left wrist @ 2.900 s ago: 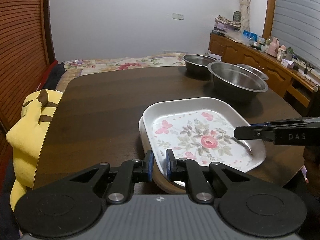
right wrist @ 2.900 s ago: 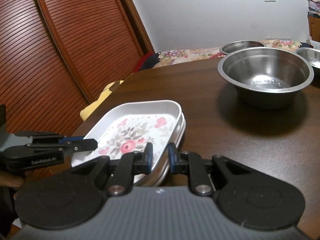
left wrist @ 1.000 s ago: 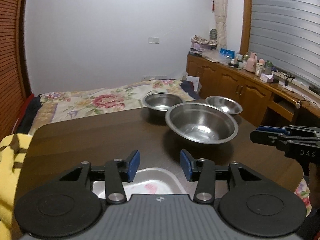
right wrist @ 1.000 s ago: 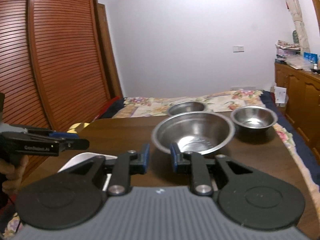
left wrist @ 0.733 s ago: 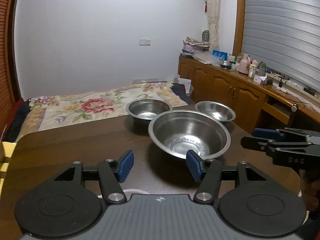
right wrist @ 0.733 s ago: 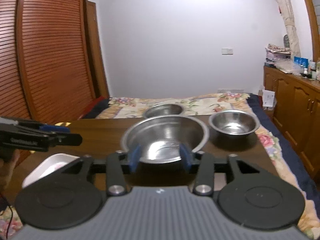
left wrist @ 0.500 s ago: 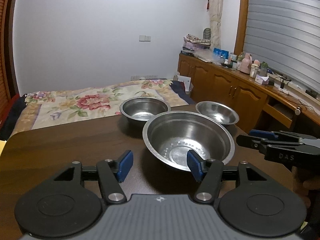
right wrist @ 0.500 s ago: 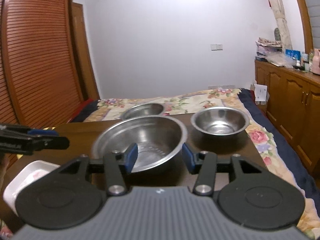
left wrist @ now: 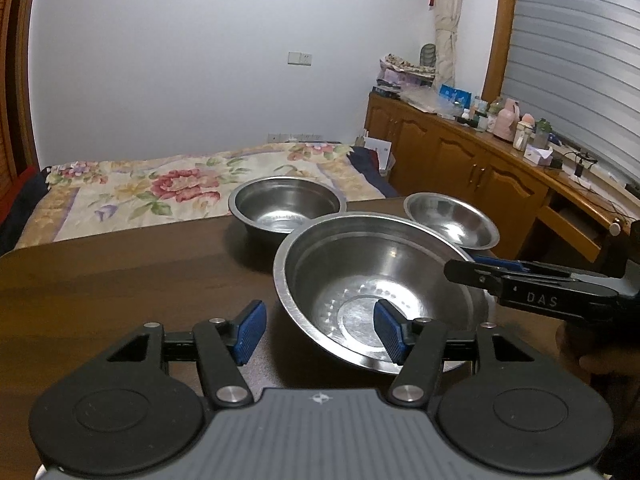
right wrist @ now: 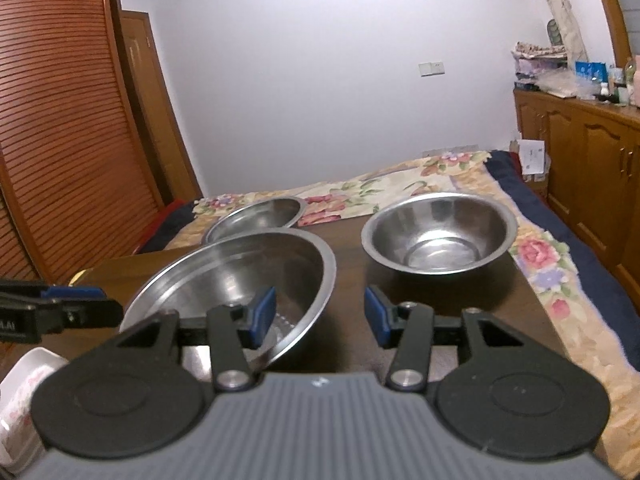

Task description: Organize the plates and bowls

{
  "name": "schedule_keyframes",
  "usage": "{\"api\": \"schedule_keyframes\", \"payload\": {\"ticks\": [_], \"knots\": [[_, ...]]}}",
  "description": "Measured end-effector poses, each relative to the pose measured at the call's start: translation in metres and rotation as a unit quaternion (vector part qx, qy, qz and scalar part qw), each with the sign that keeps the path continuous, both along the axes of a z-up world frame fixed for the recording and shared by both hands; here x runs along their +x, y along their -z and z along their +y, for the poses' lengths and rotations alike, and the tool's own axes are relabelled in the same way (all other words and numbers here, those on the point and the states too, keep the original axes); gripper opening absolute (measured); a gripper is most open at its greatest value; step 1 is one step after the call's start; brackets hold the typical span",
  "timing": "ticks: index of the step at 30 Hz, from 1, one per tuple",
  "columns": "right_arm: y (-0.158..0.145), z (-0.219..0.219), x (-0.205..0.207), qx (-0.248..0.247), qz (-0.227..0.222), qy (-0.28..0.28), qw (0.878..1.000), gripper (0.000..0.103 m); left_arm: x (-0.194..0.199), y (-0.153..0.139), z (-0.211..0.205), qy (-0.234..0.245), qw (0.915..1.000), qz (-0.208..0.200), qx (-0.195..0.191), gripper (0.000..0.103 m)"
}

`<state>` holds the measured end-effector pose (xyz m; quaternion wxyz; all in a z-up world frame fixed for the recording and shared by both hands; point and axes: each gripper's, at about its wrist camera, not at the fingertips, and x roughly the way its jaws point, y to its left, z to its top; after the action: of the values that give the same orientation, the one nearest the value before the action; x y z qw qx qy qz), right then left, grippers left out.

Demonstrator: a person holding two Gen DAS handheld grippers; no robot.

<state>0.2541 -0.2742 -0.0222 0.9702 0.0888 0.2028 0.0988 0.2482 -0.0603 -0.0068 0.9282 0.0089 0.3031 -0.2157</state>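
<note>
Left-wrist and right-wrist views, bowls on the dark wooden table (left wrist: 120,264). I see three steel bowls grouped toward the table's far right corner. The large bowl (left wrist: 376,276) sits nearest me. The medium bowl (left wrist: 286,208) stands behind it at the far edge, next to the bed with the floral bedspread (left wrist: 160,188). The small bowl (left wrist: 452,220) stands at the far right corner, just beside the large bowl; whether their rims touch I cannot tell.

My left gripper (left wrist: 318,330) is at the large bowl's near-left rim. Its jaws are parted and have just been opening; the rim lies between the blue pads (left wrist: 250,330), and I see neither pad pressing on it. My right gripper (right wrist: 320,316) reaches in from the right side of the same bowl, its jaws likewise apart after opening. The bowl's right rim shows between its fingers, untouched as far as I can tell. In the left-wrist view its fingers project over the bowl's right rim.

The floral plate (right wrist: 22,396) lies at the table's near left corner, only partly visible in the right-wrist view. A wooden sideboard (left wrist: 480,168) runs along the right wall.
</note>
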Motion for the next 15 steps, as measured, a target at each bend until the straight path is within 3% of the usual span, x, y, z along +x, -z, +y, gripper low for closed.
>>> {"api": "schedule_keyframes", "payload": {"ticks": [11, 15], "knots": [[0.002, -0.001, 0.015, 0.028, 0.010, -0.031, 0.999, 0.050, 0.018, 0.009, 0.001, -0.008, 0.9996, 0.025, -0.003, 0.062], [0.003, -0.003, 0.016, 0.037, 0.011, -0.033, 0.999, 0.050, 0.022, 0.012, 0.002, -0.006, 0.9995, 0.032, -0.001, 0.057]]}}
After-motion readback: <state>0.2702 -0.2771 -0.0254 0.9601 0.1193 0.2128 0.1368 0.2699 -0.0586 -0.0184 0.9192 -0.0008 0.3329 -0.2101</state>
